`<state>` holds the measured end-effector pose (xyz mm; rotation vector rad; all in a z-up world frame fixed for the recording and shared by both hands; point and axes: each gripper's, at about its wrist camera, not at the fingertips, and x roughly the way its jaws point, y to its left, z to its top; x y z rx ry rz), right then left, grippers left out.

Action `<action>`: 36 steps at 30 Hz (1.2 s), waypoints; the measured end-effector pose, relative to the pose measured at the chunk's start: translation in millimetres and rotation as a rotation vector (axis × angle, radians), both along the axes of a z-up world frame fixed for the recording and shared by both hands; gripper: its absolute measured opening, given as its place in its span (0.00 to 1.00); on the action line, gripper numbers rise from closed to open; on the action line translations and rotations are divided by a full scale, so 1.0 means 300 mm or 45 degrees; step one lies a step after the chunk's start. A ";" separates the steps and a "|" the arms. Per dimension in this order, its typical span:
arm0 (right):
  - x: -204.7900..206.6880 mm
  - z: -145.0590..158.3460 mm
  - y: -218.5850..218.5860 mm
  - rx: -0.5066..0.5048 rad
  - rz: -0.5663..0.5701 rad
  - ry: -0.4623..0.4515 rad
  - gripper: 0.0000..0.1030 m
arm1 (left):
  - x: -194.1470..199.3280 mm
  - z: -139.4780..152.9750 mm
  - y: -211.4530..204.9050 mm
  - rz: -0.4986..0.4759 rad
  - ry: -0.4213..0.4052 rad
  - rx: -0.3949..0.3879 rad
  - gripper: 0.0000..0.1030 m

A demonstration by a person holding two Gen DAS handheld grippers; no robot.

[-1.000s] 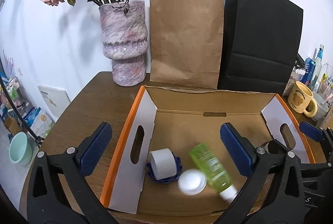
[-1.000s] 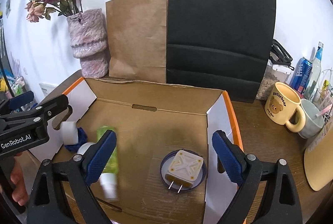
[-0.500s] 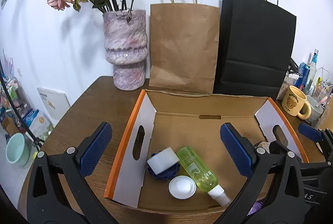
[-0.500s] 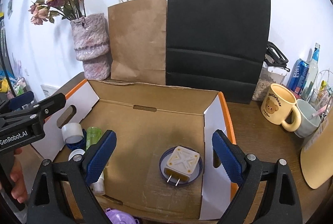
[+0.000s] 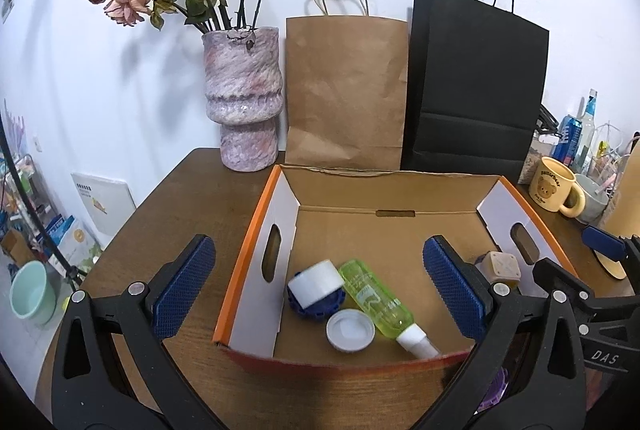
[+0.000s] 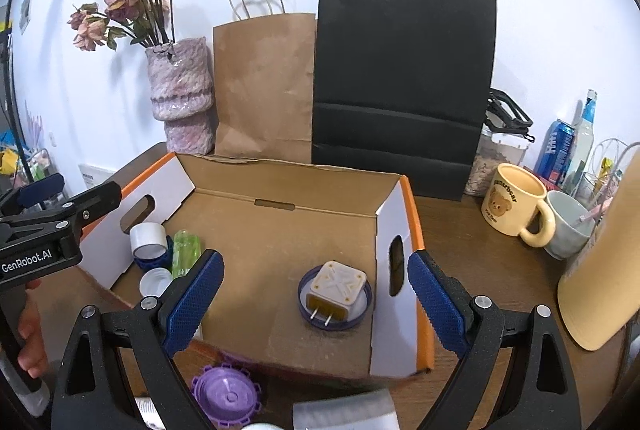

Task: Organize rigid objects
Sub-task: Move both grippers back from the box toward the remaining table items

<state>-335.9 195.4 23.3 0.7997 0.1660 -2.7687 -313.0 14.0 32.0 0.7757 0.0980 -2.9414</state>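
An open cardboard box [image 5: 276, 214] [image 6: 404, 214] with orange edges sits on the wooden table. At its left end lie a white tape roll [image 5: 316, 284] [image 6: 147, 238] on a blue lid [image 5: 298, 304], a white round cap [image 5: 351, 330] [image 6: 156, 280] and a green bottle [image 5: 376, 300] [image 6: 185, 248]. A cream plug adapter [image 6: 336, 288] [image 5: 498, 266] rests on a blue-rimmed lid [image 6: 360, 314] at the box's right end. A purple toothed lid [image 6: 226, 396] lies on the table before the box. My left gripper [image 5: 320, 290] and right gripper [image 6: 314, 294] both stand open and empty, held back from the box's near wall.
Behind the box stand a pink vase of dried roses [image 5: 242, 106], a brown paper bag [image 5: 346, 94] and a black paper bag [image 5: 476, 90]. A bear mug [image 6: 510, 202], a grey cup [image 6: 568, 226], a can and bottles crowd the right. A hand [image 6: 28, 334] holds the left gripper.
Both grippers have pulled back and up from the box. The green bottle and white cap, blurred in motion a second ago, now lie still at the box's left end.
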 end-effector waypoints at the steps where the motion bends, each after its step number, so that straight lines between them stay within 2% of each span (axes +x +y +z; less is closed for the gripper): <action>1: 0.008 0.001 0.004 -0.001 -0.002 0.003 0.94 | 0.009 -0.001 0.001 0.001 0.002 0.000 1.00; 11: 0.122 -0.014 0.036 -0.007 -0.011 0.013 0.94 | 0.118 -0.017 0.009 -0.033 0.014 0.016 1.00; 23: 0.256 -0.051 0.058 0.033 0.002 -0.007 0.94 | 0.240 -0.073 0.029 -0.045 -0.020 0.008 1.00; 36: 0.365 -0.109 0.120 0.030 -0.018 -0.059 0.94 | 0.333 -0.133 0.010 -0.032 -0.100 0.013 1.00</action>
